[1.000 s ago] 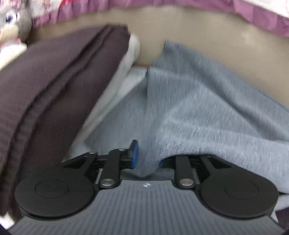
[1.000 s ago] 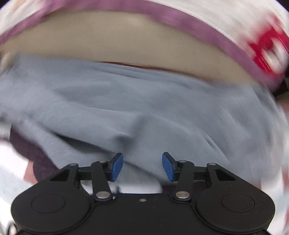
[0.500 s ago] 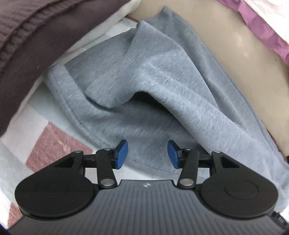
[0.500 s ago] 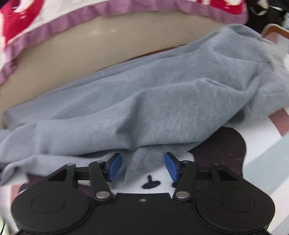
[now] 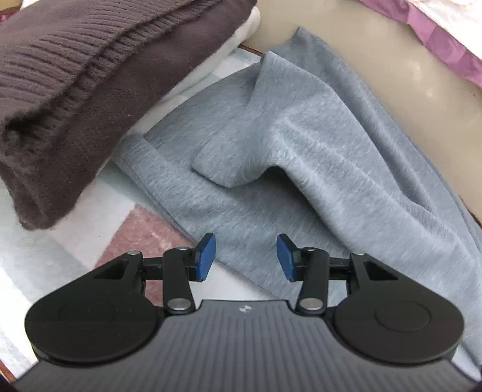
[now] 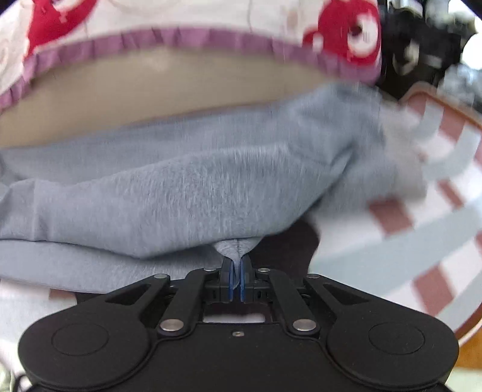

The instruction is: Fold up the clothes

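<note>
Fold in hand: right gripper [image 6: 236, 282] pinches soft grey knit garment [image 6: 192, 187] hem; left gripper [image 5: 244, 260], spread, needs a matching edge grip.

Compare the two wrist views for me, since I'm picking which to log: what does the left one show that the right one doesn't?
Only the left wrist view shows the folded dark brown knit lying beside the garment, and the left gripper, open and empty. Only the right wrist view shows the right gripper shut on a pinch of the cloth, plus the red-patterned fabric. Both show the grey garment and the checked mat.
</note>
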